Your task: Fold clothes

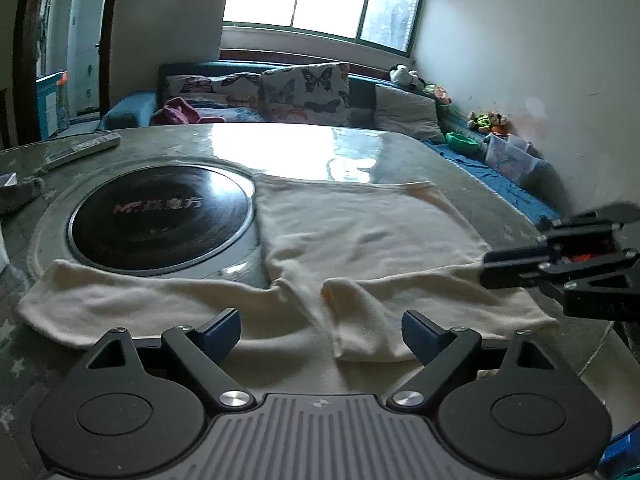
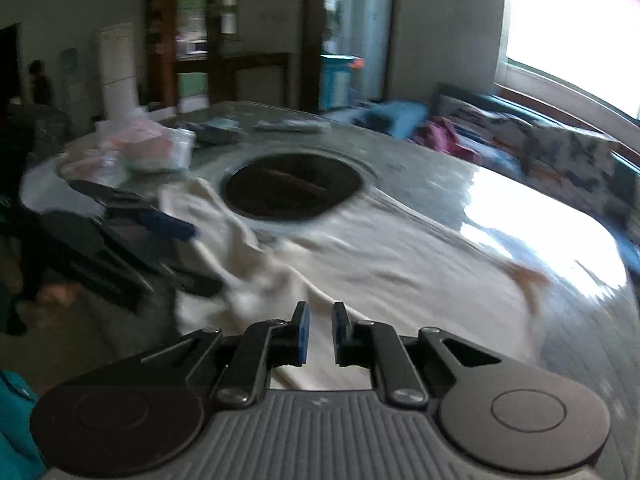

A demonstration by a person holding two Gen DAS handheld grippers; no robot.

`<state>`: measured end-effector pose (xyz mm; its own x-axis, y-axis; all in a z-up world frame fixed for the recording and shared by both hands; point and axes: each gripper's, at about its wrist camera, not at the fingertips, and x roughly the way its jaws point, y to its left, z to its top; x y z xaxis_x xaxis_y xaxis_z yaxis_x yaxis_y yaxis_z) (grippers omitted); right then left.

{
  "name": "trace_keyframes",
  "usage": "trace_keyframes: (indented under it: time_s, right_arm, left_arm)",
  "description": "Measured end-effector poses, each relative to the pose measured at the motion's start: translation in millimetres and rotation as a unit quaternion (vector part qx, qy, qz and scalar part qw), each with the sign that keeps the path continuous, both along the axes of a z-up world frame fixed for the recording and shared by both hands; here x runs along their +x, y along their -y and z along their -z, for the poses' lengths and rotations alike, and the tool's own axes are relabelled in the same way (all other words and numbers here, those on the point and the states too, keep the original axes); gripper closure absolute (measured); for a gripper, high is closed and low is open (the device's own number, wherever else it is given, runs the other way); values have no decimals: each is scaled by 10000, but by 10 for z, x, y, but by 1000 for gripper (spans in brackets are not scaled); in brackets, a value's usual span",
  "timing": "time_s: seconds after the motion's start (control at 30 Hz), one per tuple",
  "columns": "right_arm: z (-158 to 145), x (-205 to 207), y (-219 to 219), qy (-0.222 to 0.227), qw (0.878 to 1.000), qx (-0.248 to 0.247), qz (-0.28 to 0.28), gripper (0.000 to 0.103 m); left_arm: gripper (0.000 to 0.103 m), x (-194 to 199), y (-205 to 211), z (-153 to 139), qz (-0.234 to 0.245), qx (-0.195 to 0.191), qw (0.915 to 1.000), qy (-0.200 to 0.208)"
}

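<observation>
Now my left gripper [image 1: 321, 334] spreads its jaws wide over the cream shirt [image 1: 360, 236]; my right gripper [image 2: 321, 332] keeps a narrow gap, holding nothing.

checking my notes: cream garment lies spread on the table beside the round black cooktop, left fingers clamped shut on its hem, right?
Not quite. The cream garment does lie beside the round black cooktop, but the left gripper is open, its fingers spread wide above the cloth, as the left wrist view shows.

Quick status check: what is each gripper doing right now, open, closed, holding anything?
Left gripper: open wide above the cream garment, holding nothing.
Right gripper: open by a narrow gap, nothing between its fingers.
</observation>
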<state>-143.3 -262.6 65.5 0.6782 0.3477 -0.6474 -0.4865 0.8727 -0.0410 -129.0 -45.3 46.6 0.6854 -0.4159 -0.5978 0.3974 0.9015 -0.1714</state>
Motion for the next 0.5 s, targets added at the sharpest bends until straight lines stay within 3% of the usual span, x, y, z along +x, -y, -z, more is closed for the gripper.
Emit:
trace_keyframes:
  time_s: [0.2,0.33,0.5]
  right_arm:
    - [303,-137,580,-473,9952,-33,857,93]
    - [417,-192,762,-626,9926,121,1037,90]
    - [302,-143,807,-409,9939,208,1006,85]
  left_arm:
    - [21,-16,270,-49,424,-94,9990,139]
    - [21,25,480,-33,706,-116,9974,94]
    - [9,58,650,49,916,-142,9957,-49]
